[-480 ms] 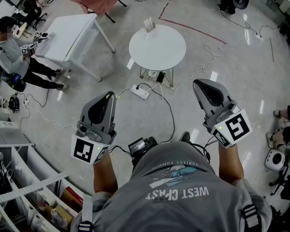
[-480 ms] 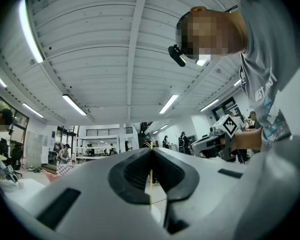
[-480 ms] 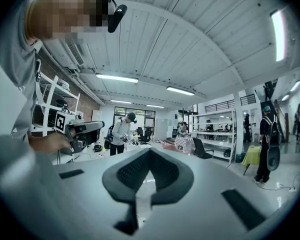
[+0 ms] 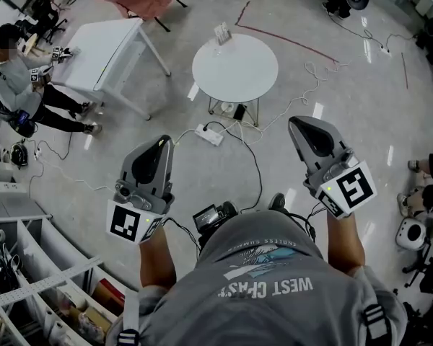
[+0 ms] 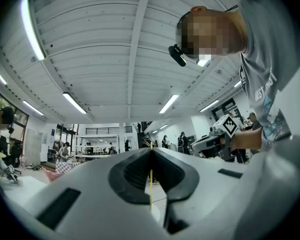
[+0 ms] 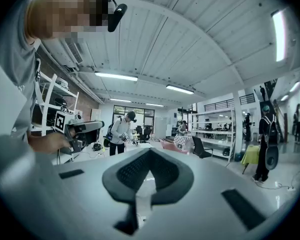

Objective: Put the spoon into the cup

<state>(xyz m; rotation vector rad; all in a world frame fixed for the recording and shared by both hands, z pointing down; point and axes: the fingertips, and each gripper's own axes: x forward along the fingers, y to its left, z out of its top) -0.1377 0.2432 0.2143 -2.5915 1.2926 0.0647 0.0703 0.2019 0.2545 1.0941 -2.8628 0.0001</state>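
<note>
The person is holding the left gripper (image 4: pixel 161 143) out ahead of the body, its jaws pressing together tip to tip with nothing lying between them. The right gripper (image 4: pixel 298 125) is pointing forward likewise, well apart from the left, its jaws sitting closed at the tips and gripping nothing. The left forearm (image 4: pixel 155 262) and right forearm (image 4: pixel 344 240) are reaching forward behind the jaws.

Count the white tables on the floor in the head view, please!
2: a round table ahead, a rectangular table to its left. Others may be out of view.

Open lab hall; strip-lit ceiling (image 5: pixel 90 59); shelving racks (image 6: pixel 55 109); cables (image 4: pixel 245 150) across floor.
</note>
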